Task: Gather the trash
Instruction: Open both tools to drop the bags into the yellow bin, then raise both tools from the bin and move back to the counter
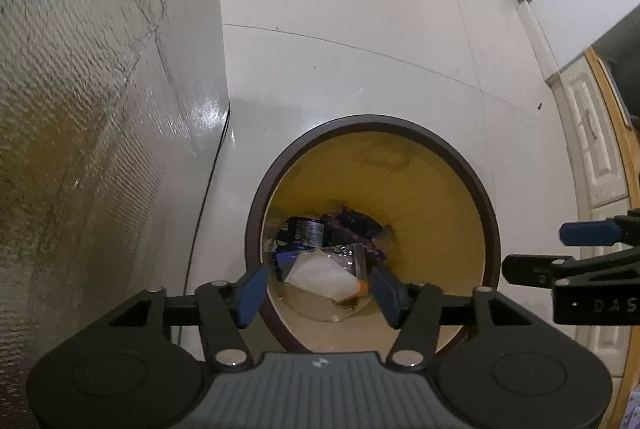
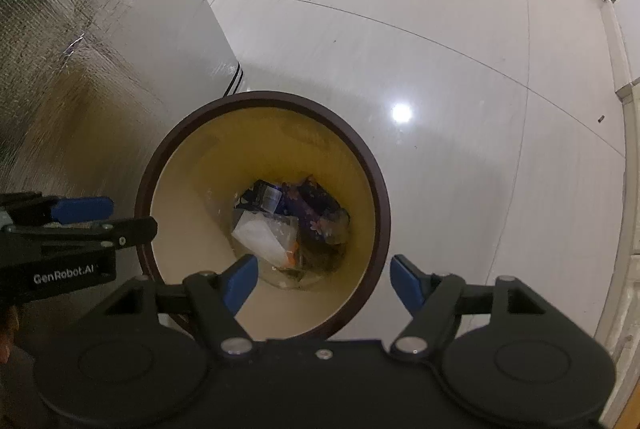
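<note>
Evidently to drop rubbish, both the left gripper [image 1: 318,287] and right gripper [image 2: 320,279] hang empty, jaws apart, over the bin [image 2: 362,157] holding trash [image 2: 260,235].

1. The trash bin [image 2: 362,165], round with a dark brown rim and yellow inside, stands upright and open on the floor.
2. At its bottom lies trash: a clear plastic bag [image 2: 264,235] holding white paper at 6 o'clock, a dark can [image 2: 266,195] at 11, a dark purple wrapper [image 2: 312,205] at 2.
</note>
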### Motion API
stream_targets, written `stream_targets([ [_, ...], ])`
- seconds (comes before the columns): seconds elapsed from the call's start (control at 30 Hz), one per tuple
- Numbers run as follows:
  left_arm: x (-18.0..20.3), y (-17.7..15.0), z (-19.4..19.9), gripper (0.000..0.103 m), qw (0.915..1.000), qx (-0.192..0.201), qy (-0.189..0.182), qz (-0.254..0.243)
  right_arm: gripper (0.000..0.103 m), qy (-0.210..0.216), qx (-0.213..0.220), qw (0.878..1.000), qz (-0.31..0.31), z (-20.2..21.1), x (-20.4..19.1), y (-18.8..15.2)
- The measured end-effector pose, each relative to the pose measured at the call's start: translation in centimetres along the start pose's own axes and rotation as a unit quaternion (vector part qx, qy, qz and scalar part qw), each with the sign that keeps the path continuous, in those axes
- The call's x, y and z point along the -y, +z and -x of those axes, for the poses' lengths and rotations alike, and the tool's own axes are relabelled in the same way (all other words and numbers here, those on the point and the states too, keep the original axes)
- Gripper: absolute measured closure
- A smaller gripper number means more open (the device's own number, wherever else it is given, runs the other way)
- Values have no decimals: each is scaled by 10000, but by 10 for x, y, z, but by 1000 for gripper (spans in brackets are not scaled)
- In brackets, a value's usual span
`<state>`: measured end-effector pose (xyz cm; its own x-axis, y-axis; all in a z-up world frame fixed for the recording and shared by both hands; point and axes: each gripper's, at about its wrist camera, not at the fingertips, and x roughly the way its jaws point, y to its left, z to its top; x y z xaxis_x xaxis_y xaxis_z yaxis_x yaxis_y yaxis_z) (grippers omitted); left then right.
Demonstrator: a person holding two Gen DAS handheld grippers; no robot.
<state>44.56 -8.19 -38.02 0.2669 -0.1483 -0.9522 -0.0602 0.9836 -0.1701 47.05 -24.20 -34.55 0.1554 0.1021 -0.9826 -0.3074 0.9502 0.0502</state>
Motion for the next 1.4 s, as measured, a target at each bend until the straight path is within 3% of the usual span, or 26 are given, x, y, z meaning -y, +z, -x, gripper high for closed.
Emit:
stream_targets([
  [0.2,2,-1,7,27,9997,-7,126,-198,19,75,149,9998,-146,6,7,-9],
  [0.33,3,0,14,21,9995,9,116,-280,7,319,335,9968,-649,15,15,-18],
  [0.77,-2,-3,54,1,9981,223,249,-513,0,260,653,9929,-961,40,16,-37],
  [1.3,1,-25,131,0,9952,757,239,-575,0,127,998,9915,-828,104,12,-71],
  [1.4,2,-30,151,0,9936,936,205,-590,0,151,1223,9902,-652,128,8,-77],
])
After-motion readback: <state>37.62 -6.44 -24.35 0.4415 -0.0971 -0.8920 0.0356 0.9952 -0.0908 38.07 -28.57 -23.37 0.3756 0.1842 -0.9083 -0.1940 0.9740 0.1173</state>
